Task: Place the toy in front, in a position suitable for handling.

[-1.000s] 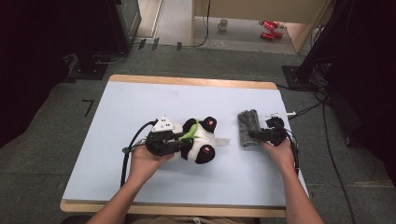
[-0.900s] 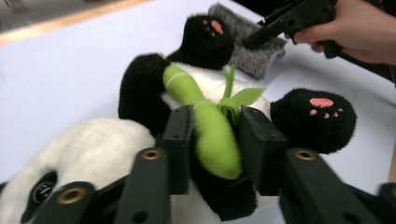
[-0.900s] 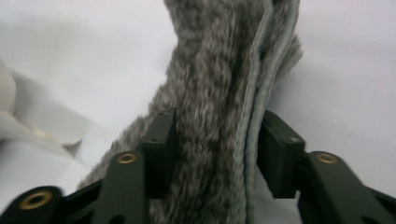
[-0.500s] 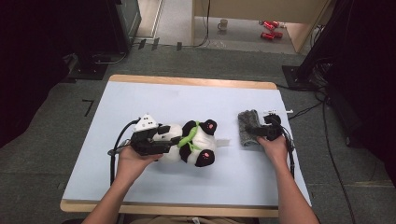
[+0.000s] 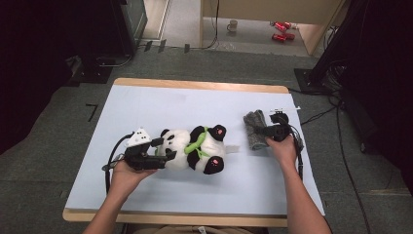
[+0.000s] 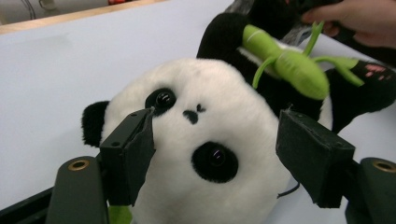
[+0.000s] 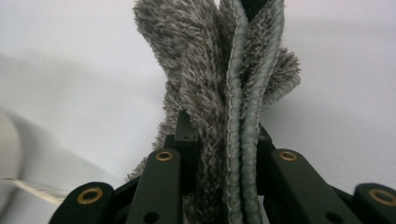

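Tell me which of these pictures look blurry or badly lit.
High view: evenly lit table, dark surroundings, slightly soft. Left gripper view: panda plush sharp, its green bamboo a little soft. Right gripper view: grey towel crisp up close, table behind pale and featureless.

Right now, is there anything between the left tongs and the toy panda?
Nothing visible. The left tongs are open, their jaws having just been opening, one on each side of the panda's head with no other thing in the gap. The grey cloth lies beyond the panda's feet, clamped in the right tongs.
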Tool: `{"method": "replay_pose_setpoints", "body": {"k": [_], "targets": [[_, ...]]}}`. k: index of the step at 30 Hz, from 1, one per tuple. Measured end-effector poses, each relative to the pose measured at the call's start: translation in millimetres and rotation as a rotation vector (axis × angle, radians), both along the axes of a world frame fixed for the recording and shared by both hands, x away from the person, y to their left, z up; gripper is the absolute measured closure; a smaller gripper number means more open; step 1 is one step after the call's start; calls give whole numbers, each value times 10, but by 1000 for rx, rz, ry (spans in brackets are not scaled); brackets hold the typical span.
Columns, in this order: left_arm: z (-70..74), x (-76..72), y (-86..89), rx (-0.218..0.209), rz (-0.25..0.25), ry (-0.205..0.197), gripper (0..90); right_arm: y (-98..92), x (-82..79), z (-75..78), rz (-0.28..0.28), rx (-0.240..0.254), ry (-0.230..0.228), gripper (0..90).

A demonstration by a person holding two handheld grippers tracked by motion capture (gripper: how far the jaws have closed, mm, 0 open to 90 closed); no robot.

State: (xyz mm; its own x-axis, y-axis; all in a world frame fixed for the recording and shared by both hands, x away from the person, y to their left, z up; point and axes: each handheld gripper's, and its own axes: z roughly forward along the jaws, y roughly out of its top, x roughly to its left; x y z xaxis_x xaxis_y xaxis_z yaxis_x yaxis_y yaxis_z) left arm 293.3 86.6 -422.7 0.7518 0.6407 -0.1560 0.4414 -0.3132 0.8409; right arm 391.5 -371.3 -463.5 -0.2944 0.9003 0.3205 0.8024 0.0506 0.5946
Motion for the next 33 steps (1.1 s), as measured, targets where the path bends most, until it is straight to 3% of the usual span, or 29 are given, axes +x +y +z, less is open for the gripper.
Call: {"method": "replay_pose_setpoints", "body": {"k": [5, 6, 11, 12, 16, 18, 21, 22, 24, 31, 33], "targets": [[-37, 5, -30, 22, 7, -12, 235, 40, -41, 84, 17, 20, -19, 742], [-81, 23, -33, 30, 0, -7, 223, 59, -64, 137, 26, 32, -47, 742], [-119, 52, -20, 14, 5, 2, 193, 98, -101, 243, 38, 55, -75, 740], [-121, 70, -8, 10, 17, 24, 176, 136, -121, 269, 54, 57, -74, 738], [-116, 82, 11, 12, 12, 37, 171, 202, -164, 287, 75, 38, -64, 737], [-166, 116, 2, 3, 5, 64, 148, 230, -190, 322, 79, 39, -72, 736], [-204, 136, 15, -15, 6, 67, 138, 261, -215, 360, 86, 49, -84, 734], [-228, 149, 46, -41, 18, 94, 132, 281, -225, 362, 88, 47, -84, 734], [-266, 144, 53, -66, 15, 101, 128, 331, -237, 352, 94, 49, -80, 734], [-294, 162, 73, -79, -11, 94, 122, 520, -256, 430, 150, 30, -101, 732], [-294, 160, 77, -77, -11, 91, 129, 576, -248, 449, 174, 17, -88, 732]]}}
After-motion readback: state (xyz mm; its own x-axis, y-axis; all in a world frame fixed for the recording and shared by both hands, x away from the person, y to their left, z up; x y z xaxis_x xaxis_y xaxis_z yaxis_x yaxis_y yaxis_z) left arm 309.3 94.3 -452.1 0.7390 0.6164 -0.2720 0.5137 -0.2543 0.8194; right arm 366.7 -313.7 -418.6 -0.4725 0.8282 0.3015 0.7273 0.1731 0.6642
